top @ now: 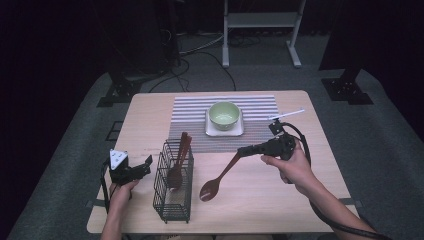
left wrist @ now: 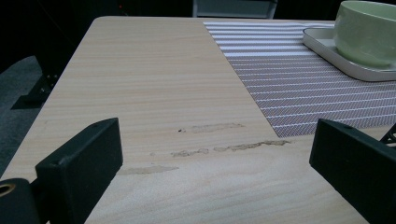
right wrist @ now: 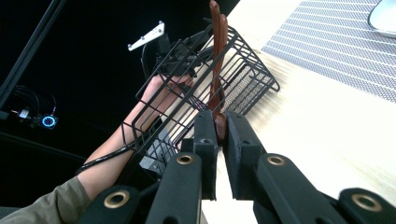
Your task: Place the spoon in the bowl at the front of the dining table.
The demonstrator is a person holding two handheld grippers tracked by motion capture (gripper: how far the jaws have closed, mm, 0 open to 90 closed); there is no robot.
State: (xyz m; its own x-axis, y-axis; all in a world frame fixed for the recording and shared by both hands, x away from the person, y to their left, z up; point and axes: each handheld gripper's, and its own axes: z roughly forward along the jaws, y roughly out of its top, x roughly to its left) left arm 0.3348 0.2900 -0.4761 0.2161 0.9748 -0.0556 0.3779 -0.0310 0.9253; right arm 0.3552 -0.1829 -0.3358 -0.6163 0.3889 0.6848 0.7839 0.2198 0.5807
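Right gripper [top: 245, 150] clamped the handle end of a dark-brown wooden spoon [top: 218, 179], held above the pale wooden table [top: 310, 165] beside the black wire cutlery basket [top: 172, 200].
Long axis ran diagonally, bowl low toward the person; thin grip, so it could pivot or slip. Left gripper [left wrist: 215, 163] was open, empty.

No text, label, brand, number or sign is showing legibly on anything in these views.
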